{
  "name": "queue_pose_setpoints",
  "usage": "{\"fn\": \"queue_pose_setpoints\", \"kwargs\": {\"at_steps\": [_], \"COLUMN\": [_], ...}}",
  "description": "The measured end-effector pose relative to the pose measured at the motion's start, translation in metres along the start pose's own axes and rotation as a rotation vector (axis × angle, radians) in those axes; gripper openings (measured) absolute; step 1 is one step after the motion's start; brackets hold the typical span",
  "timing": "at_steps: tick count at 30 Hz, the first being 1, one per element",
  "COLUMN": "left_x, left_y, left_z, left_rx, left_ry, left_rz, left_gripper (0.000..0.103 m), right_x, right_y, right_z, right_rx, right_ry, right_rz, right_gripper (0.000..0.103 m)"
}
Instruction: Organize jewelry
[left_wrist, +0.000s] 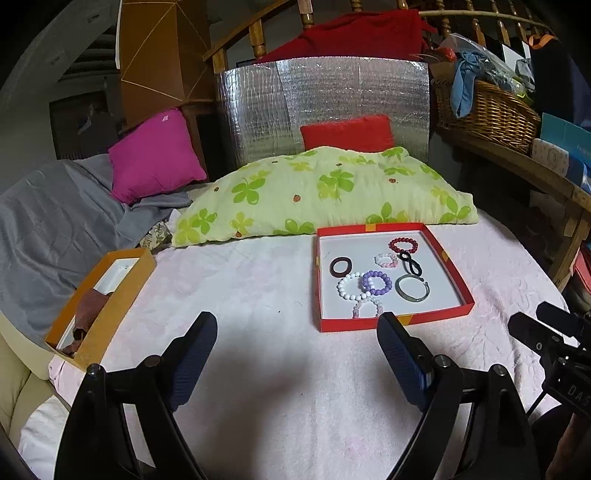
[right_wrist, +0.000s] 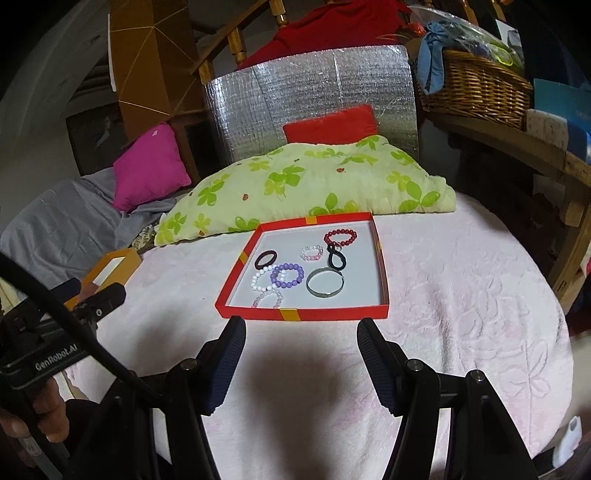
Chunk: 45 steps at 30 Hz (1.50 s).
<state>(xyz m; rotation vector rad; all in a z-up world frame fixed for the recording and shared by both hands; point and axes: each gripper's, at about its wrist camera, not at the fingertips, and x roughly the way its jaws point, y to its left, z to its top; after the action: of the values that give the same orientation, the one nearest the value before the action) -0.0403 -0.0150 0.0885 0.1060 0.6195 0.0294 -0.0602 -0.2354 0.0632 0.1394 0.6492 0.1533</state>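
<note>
A red tray (left_wrist: 391, 325) (right_wrist: 236, 275) lies on the pink bedspread and holds several pieces: a purple bead bracelet (left_wrist: 376, 283) (right_wrist: 288, 275), a white bead bracelet (left_wrist: 349, 286), a dark red bead bracelet (left_wrist: 403, 244) (right_wrist: 340, 237), a metal bangle (left_wrist: 413, 288) (right_wrist: 325, 284), a brown hair tie (left_wrist: 340, 267) (right_wrist: 265, 259) and a black twisted tie (right_wrist: 335, 256). My left gripper (left_wrist: 297, 325) hovers open just in front of the tray, nothing between its fingers. My right gripper (right_wrist: 301, 330) is open too, close to the tray's near edge.
An orange box (left_wrist: 110, 314) (right_wrist: 110, 266) with brown cloth inside sits at the bed's left edge. A green flowered pillow (left_wrist: 325, 192) lies behind the tray, with a magenta cushion (left_wrist: 155, 155) and grey blanket to the left. A wicker basket (left_wrist: 487, 110) stands on a shelf at the right.
</note>
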Motion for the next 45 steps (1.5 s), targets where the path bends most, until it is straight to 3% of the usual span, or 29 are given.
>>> {"fn": "queue_pose_setpoints", "kwargs": {"at_steps": [23, 45], "left_x": [-0.04, -0.054], "left_y": [-0.002, -0.001], "left_z": [0.001, -0.001], "left_rx": [0.016, 0.014], "left_ry": [-0.041, -0.063], "left_rz": [0.022, 0.033], "left_gripper": [0.089, 0.089], "right_x": [-0.041, -0.051], "right_y": [0.015, 0.016], "right_z": [0.014, 0.012], "right_rx": [-0.012, -0.003], "right_ry": [-0.068, -0.069], "right_rz": [0.003, -0.022], "right_gripper": [0.068, 0.068]}}
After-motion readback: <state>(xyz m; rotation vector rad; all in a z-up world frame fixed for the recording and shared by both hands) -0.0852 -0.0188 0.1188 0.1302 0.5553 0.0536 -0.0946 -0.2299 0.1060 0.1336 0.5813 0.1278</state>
